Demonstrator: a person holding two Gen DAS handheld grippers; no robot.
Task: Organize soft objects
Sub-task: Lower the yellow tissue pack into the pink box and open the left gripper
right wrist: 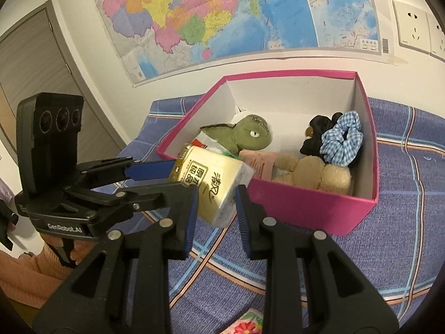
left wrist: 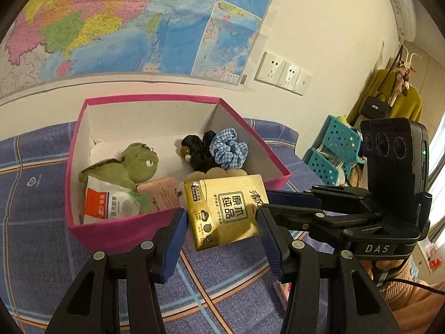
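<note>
A gold tissue pack (left wrist: 225,211) (right wrist: 211,183) hangs over the near rim of a pink box (left wrist: 125,231) (right wrist: 300,208). My left gripper (left wrist: 221,220) is shut on its two sides. My right gripper (right wrist: 217,203) is shut on its end and comes in from the right in the left wrist view. The box holds a green turtle plush (left wrist: 133,167) (right wrist: 247,136), a white and orange pack (left wrist: 105,203), a pink pack (left wrist: 161,194), a black scrunchie (left wrist: 197,150), a blue gingham scrunchie (left wrist: 229,149) (right wrist: 342,142) and a tan plush (right wrist: 314,175).
The box sits on a blue plaid bedspread (left wrist: 33,222) (right wrist: 403,236) against a wall with a map (left wrist: 111,22). Teal perforated baskets (left wrist: 333,150) stand at the right. A floral item (right wrist: 246,324) lies near me. A door (right wrist: 36,64) is at the left.
</note>
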